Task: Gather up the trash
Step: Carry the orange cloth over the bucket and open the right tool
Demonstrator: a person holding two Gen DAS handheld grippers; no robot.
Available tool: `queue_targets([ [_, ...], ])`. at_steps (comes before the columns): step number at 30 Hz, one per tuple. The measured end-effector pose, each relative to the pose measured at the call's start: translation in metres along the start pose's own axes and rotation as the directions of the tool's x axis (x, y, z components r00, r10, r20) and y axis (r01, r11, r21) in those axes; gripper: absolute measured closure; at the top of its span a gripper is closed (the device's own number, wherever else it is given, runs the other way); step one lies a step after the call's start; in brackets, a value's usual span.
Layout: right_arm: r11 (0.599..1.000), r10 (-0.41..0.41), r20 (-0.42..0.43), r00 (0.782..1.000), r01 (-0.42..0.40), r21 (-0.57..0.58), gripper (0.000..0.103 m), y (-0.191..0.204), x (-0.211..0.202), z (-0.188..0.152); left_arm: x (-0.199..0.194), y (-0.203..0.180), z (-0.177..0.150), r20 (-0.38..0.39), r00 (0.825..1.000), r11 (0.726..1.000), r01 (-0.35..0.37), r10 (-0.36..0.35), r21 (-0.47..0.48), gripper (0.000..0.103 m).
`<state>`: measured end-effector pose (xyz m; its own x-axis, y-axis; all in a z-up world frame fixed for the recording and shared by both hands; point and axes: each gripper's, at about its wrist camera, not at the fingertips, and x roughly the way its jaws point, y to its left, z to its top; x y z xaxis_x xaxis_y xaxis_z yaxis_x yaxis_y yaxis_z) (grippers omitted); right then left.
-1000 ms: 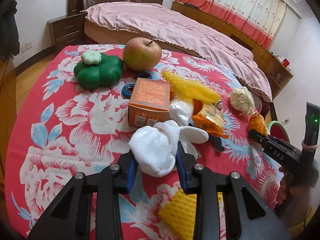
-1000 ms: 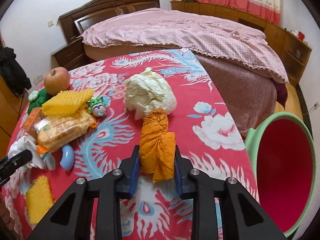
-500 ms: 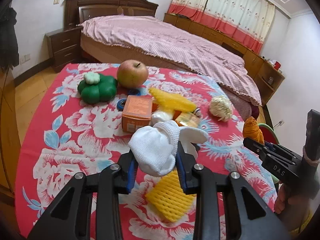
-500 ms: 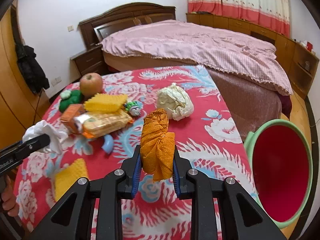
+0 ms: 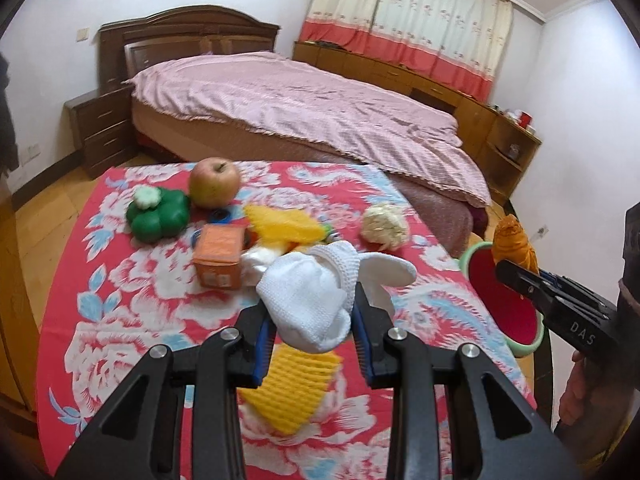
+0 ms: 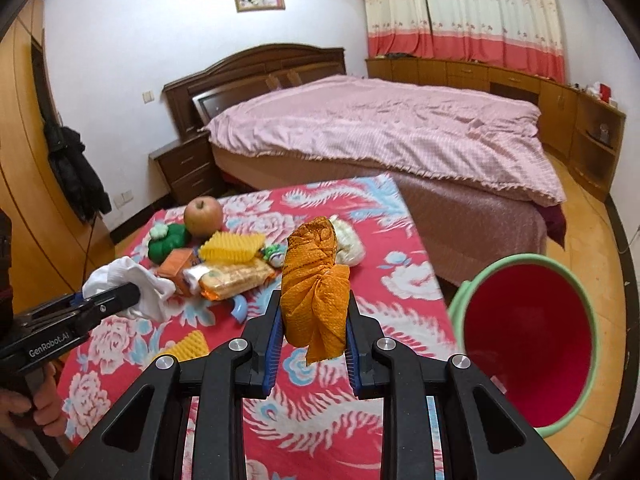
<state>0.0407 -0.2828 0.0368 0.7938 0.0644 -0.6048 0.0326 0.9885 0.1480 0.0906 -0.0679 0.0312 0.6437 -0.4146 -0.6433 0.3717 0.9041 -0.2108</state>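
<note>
My left gripper (image 5: 314,326) is shut on a crumpled white cloth wad (image 5: 308,300), held up above the red flowered table (image 5: 120,312). My right gripper (image 6: 310,332) is shut on a crumpled orange paper towel (image 6: 314,292), also lifted off the table. A green bin with a red inside (image 6: 528,344) stands on the floor right of the table; in the left wrist view the bin (image 5: 502,300) sits behind the right gripper (image 5: 516,268). The left gripper (image 6: 116,294) with its white wad shows at the left of the right wrist view.
On the table lie an apple (image 5: 214,182), a green flower-shaped toy (image 5: 158,216), an orange box (image 5: 220,256), two yellow foam nets (image 5: 290,384), a snack packet (image 6: 234,278), a pale crumpled wad (image 5: 384,226) and a blue piece (image 6: 239,308). A bed (image 6: 380,128) stands behind.
Both grippers rose and drew back from the table with their wads still held. The table's objects now look smaller and lower, and the green bin has come further into view.
</note>
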Motion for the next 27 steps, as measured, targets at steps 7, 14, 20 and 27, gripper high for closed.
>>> queue_targets([
  [7,0.998,-0.032,0.048,0.998,0.030,0.049,0.076,-0.030,-0.026,0.001,0.004,-0.041,0.014,-0.021,0.998,0.996,0.054,-0.053,0.064,0.069],
  [14,0.990,-0.102,0.049,0.994,0.096,0.104,0.076,-0.069,-0.042,-0.006,0.021,-0.086,0.019,-0.045,0.993,0.986,0.113,-0.108,0.126,0.069],
  [20,0.976,-0.146,0.016,0.989,0.141,0.167,0.076,-0.103,-0.044,-0.021,0.043,-0.126,0.018,-0.079,0.985,0.972,0.163,-0.152,0.168,0.069],
  [27,0.956,-0.186,-0.038,0.982,0.190,0.223,0.076,-0.138,-0.036,-0.037,0.074,-0.160,0.014,-0.138,0.974,0.958,0.205,-0.179,0.201,0.069],
])
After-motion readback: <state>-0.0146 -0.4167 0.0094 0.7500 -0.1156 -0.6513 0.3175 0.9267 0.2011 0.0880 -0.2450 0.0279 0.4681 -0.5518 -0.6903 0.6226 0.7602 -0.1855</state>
